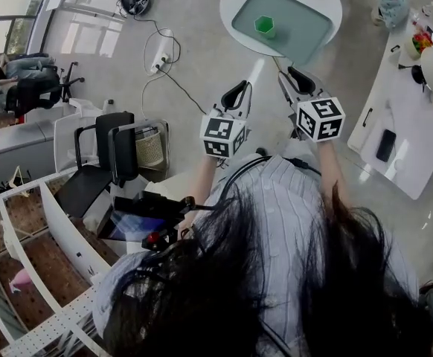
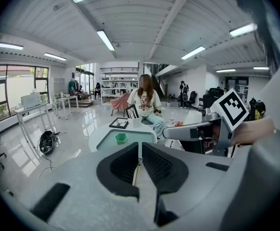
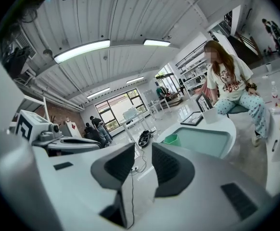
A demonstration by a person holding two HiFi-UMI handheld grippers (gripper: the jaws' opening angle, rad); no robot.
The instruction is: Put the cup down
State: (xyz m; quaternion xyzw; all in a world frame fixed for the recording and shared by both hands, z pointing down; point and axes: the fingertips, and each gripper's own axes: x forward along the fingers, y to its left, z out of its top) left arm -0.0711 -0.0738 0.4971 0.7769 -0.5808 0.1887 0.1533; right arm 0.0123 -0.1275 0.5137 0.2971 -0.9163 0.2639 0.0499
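A small green cup [image 1: 265, 26] stands upright on a teal tray [image 1: 298, 36] on a round white table, well ahead of both grippers. It also shows in the left gripper view as the cup [image 2: 121, 137] and in the right gripper view as the cup [image 3: 171, 139]. My left gripper [image 1: 239, 89] [image 2: 140, 150] is in the air over the floor, its pads nearly together with nothing between them. Beside it, my right gripper [image 1: 297, 76] [image 3: 144, 160] stands open by a narrow gap, empty. Neither gripper touches the cup.
A person [image 2: 145, 102] sits behind the round table, which also bears a dark framed board [image 2: 119, 123]. Cables and a power strip [image 1: 161, 58] lie on the floor at the left. An office chair [image 1: 120, 151] stands near left; a long white table [image 1: 414, 136] with a phone [image 1: 385, 145] runs along the right.
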